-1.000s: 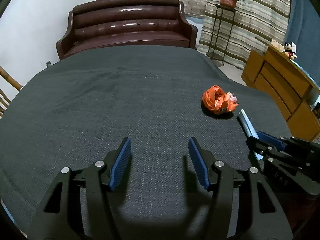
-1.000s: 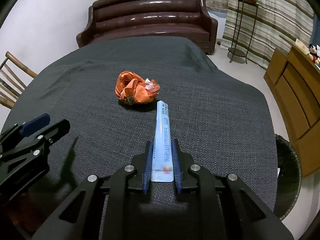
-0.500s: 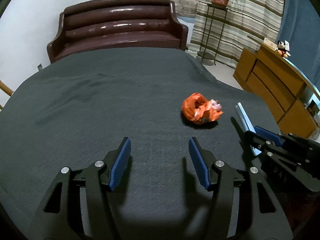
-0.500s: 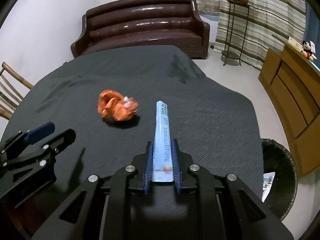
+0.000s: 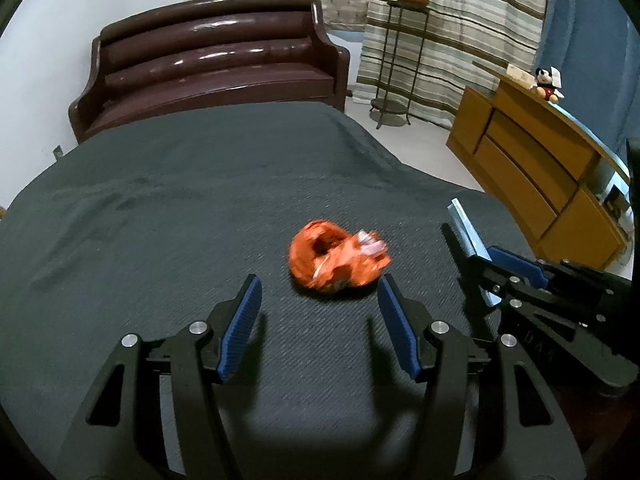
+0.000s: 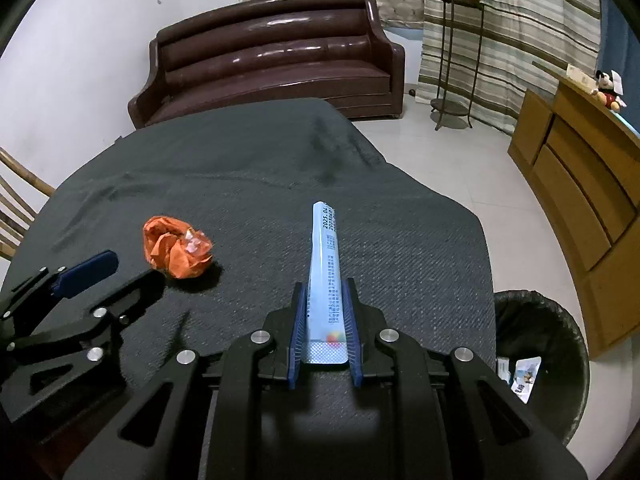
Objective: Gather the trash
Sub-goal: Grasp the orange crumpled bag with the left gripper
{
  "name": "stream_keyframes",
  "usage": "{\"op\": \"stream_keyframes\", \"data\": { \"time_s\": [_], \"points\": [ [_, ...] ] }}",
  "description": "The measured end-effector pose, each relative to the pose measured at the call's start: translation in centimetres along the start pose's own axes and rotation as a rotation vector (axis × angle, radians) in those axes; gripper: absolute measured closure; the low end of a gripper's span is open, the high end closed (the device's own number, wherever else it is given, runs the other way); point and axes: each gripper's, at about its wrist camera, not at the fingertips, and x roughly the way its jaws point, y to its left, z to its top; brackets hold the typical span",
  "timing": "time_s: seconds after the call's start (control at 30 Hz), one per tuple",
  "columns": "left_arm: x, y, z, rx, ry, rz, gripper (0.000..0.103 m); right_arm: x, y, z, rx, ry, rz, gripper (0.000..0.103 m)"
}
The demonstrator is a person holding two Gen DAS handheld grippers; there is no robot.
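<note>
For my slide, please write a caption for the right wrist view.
Right gripper holds a pale blue tube above the dark table; bin at right.

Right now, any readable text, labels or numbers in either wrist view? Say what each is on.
"2025.04" on the far end of the light blue packet held in the right gripper; the rest of that line is cut off.
A second date line below it: only "2025" is legible.
Small print block down the packet: too small to read.
Crumpled orange wrapper: blurred, nothing readable.
Paper in the black bin: too small to read.
</note>
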Motion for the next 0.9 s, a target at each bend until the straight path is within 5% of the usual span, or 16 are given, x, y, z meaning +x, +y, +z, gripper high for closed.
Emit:
{"op": "stream_keyframes", "data": {
  "time_s": [0.63,0.9],
  "points": [
    [2.9,-1.1,1.6,0.027,0.033,0.006,0.037,1.4,-1.6,0.8,0.015,0.019,0.028,0.083],
    [3.1,-1.1,1.6,0.035,0.045,-0.014,0.049,1.4,-1.6,0.8,0.011,0.020,0.028,0.083]
  ]
}}
